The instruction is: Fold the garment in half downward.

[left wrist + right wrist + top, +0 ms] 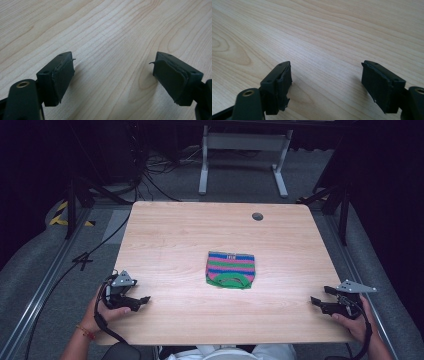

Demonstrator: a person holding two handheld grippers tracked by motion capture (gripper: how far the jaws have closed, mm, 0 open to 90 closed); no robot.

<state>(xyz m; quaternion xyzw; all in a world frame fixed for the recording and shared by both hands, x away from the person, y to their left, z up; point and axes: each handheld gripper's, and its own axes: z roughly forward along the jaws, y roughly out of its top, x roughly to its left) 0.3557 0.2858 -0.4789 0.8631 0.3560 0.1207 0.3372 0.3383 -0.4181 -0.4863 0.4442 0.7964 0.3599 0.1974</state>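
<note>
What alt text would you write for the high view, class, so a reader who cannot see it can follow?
A folded striped cloth lies near the middle of a light wooden table. A person's hands hold the left gripper and the right gripper low at the table's near corners, jaws open and pointing inward, apart from the cloth.

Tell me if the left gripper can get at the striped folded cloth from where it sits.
Probably yes. The left gripper is open with nothing between its jaws, and bare table lies between it and the striped folded cloth, with nothing in the way.
</note>
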